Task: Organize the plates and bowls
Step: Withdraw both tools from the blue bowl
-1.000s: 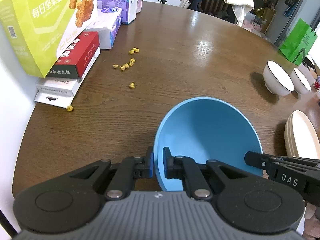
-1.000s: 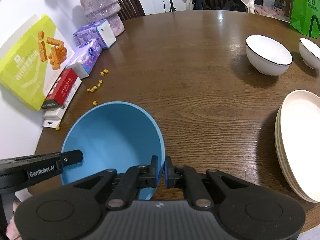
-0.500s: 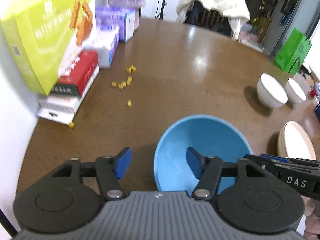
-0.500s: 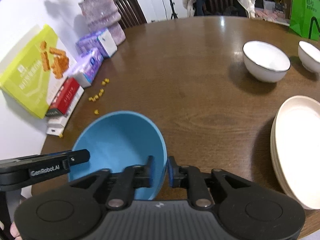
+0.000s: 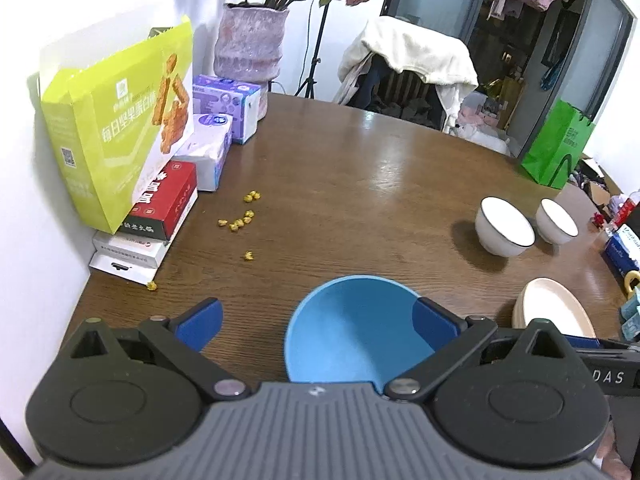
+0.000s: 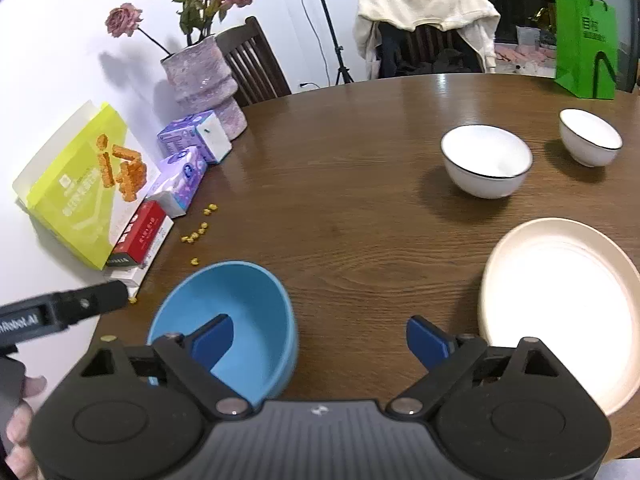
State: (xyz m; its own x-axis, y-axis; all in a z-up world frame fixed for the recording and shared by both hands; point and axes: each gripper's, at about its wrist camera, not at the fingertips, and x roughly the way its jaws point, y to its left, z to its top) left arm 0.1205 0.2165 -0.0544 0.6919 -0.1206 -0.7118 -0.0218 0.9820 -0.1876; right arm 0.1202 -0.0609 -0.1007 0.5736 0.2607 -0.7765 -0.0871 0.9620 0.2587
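Note:
A blue bowl (image 5: 352, 328) sits upright on the brown table, near its front edge; it also shows in the right wrist view (image 6: 236, 320). My left gripper (image 5: 316, 322) is open, raised above the bowl's left rim. My right gripper (image 6: 320, 340) is open above the bowl's right rim. Neither holds anything. Two white bowls with dark rims (image 6: 486, 166) (image 6: 590, 142) stand apart at the far right. A stack of cream plates (image 6: 560, 312) lies at the near right, also seen in the left wrist view (image 5: 554, 310).
Snack and tissue boxes (image 5: 120, 152) and a pink vase (image 5: 248, 44) line the wall at the left. Yellow crumbs (image 5: 240, 220) are scattered beside them. A green bag (image 6: 586, 44) stands at the far right edge. A chair with a cream garment (image 6: 428, 24) is behind the table.
Both grippers let go of the blue bowl's rim, opened wide and lifted back. The bowl now rests level on the table.

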